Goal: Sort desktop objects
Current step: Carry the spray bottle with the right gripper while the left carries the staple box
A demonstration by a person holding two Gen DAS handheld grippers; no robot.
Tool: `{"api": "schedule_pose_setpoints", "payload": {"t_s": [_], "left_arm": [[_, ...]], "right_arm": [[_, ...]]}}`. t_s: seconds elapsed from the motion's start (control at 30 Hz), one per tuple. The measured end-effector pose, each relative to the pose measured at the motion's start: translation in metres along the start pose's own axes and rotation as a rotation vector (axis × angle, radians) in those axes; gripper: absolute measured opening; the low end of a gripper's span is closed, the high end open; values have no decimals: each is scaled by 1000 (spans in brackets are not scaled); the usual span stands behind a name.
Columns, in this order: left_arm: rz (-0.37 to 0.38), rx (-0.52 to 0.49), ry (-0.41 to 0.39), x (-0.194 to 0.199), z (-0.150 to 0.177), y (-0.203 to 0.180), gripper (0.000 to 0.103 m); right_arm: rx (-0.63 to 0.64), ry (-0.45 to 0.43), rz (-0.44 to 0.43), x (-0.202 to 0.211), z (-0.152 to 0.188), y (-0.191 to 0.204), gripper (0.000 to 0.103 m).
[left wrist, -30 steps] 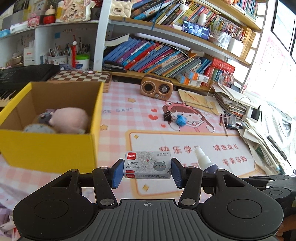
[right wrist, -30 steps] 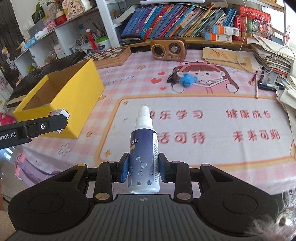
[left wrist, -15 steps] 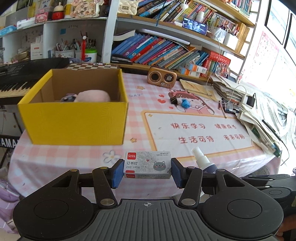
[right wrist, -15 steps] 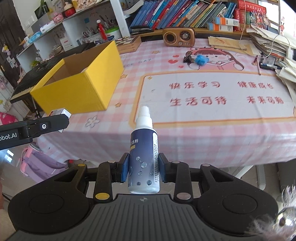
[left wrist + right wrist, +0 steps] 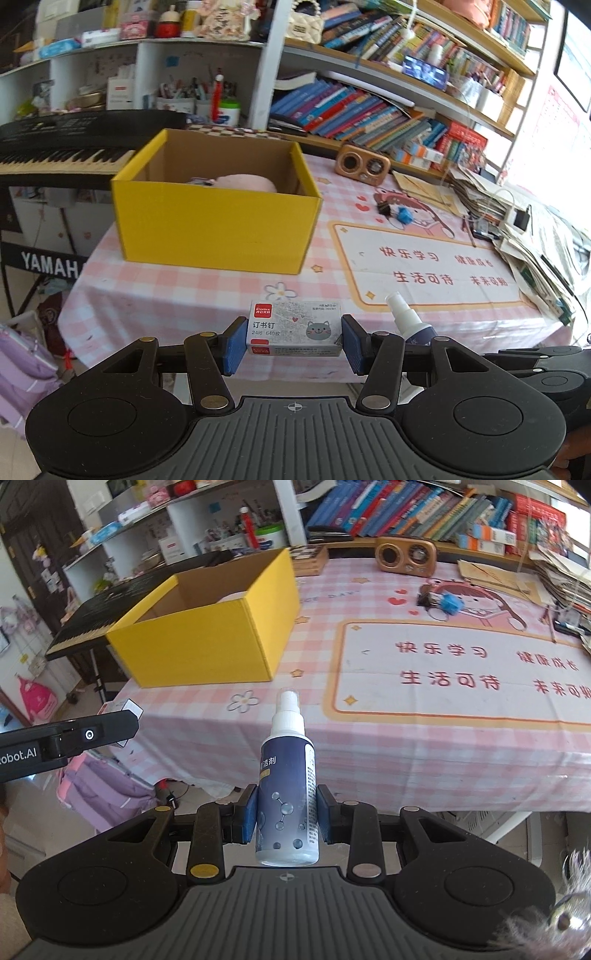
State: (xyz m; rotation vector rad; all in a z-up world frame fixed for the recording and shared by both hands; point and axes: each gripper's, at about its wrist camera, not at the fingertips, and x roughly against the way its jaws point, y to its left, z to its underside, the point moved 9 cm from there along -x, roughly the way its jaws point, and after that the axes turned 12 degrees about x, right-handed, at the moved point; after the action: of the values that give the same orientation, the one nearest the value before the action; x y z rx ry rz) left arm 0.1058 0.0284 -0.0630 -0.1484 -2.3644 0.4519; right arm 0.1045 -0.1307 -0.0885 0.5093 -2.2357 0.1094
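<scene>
My left gripper (image 5: 293, 341) is shut on a white staples box (image 5: 294, 328) with a cat picture, held off the table's near edge. My right gripper (image 5: 287, 818) is shut on a dark blue spray bottle (image 5: 287, 797) with a white nozzle, held upright; it also shows in the left wrist view (image 5: 408, 321). The yellow cardboard box (image 5: 214, 221) stands on the table's left side, also in the right wrist view (image 5: 207, 638). A pink plush toy (image 5: 243, 181) lies inside it. The left gripper shows at the left of the right wrist view (image 5: 92, 733).
A pink checked tablecloth (image 5: 177, 291) covers the table. A blue clip and a black clip (image 5: 397, 213), a brown radio (image 5: 362, 164) and paper stacks (image 5: 535, 251) lie on it. A keyboard (image 5: 66, 155) stands left. Bookshelves (image 5: 369, 110) stand behind. A purple bag (image 5: 107, 794) lies on the floor.
Both grippers have pulled back from the table with their objects still held. The yellow box and the table now look farther away, and the table's front edge is in view.
</scene>
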Motion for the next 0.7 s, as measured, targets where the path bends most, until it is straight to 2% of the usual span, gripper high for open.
{"api": "schedule_pose_setpoints", "payload": {"t_s": [0.43, 0.53, 0.7], "left_arm": [[-32, 56, -11, 11, 4, 22, 52], [-31, 60, 9, 11, 4, 26, 52], [-34, 88, 43, 1, 2, 29, 52]], "right_arm": [[90, 32, -63, -6, 2, 30, 30], [128, 4, -68, -2, -1, 38, 30], [106, -34, -56, 4, -5, 35, 30]]}}
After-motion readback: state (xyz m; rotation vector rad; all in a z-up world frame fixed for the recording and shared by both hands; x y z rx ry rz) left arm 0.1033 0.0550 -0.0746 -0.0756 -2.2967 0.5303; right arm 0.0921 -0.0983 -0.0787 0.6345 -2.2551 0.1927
